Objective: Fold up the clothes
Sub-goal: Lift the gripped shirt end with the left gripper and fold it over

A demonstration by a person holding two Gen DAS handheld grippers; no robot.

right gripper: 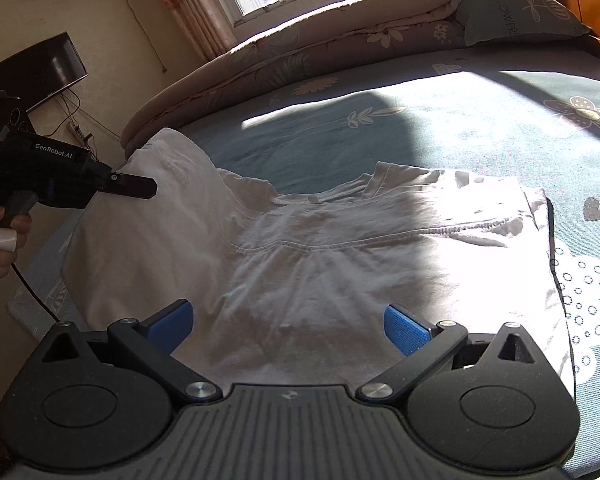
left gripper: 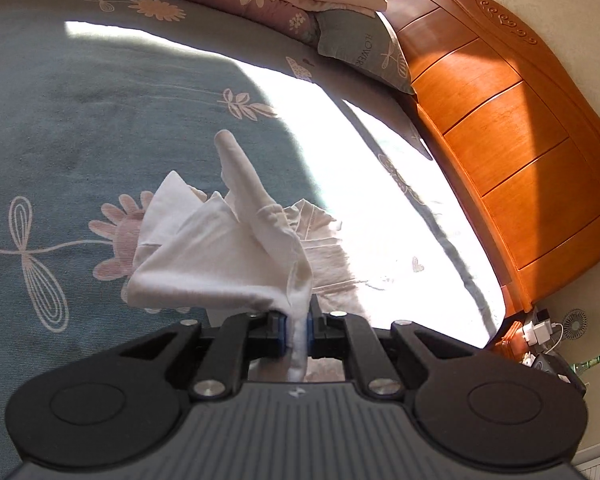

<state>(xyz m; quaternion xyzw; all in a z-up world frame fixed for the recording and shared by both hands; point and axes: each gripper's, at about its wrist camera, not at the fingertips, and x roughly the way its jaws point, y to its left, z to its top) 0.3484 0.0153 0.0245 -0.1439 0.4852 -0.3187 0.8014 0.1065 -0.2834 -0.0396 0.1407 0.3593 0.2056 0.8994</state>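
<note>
Fingers of the left gripper (left gripper: 297,330) are clenched on a bunched fold of the white T-shirt (right gripper: 300,264), and the pinched cloth rises off the bed (left gripper: 80,120) in a peaked flap; in the right wrist view that gripper (right gripper: 134,187) sits at the shirt's lifted side, toward the edge of the bed nearest the room's wall, which suggests that a sleeve or side panel is being carried inward over the body. Fingers of the right gripper (right gripper: 288,326) stand spread apart, holding nothing, poised above the shirt's lower part, probably so they can pin or catch the cloth while the other side moves. The rest of the T-shirt lies spread flat on the blue flowered sheet, collar pointing toward the rolled quilt (right gripper: 300,52) along the far edge. How far the folding has got, I cannot tell: only the raised side is clearly off the bed.
</note>
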